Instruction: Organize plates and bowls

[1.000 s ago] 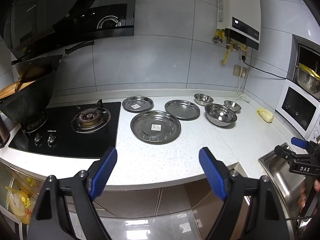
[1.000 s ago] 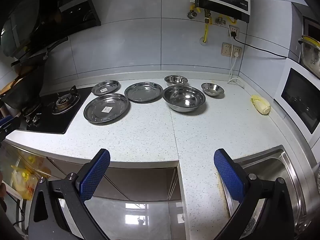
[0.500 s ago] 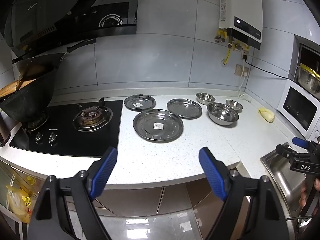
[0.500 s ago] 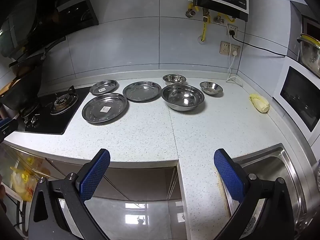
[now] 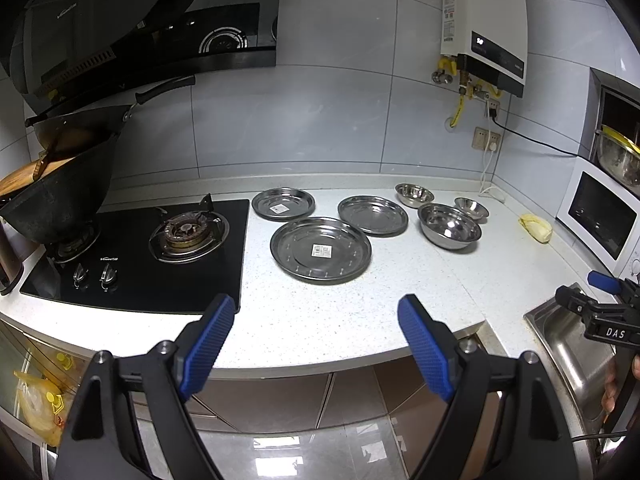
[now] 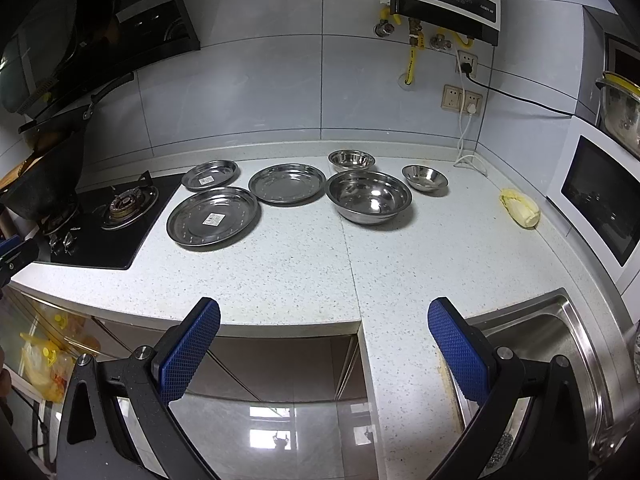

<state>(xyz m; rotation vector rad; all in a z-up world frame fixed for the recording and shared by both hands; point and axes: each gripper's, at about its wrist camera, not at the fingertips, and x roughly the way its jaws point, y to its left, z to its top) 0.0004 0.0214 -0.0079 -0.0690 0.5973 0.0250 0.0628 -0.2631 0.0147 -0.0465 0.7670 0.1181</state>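
Largest steel plate [image 5: 320,249] on desk [image 5: 420,280]: judged light, stiff, slippery; best pinched at rim. Both hand-held grippers [image 5: 316,344] [image 6: 324,348] held wide, empty.

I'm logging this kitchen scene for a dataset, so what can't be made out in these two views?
- Stickers on the large plate and small plate: print too small, both views.
- Sink basin: cut off by the right gripper, right view.
- Wok contents: hidden by its wall, left view.

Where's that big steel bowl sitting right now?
In the right wrist view the big steel bowl sits on the white counter right of centre, just right of the unlabelled plate, with two smaller bowls behind it.
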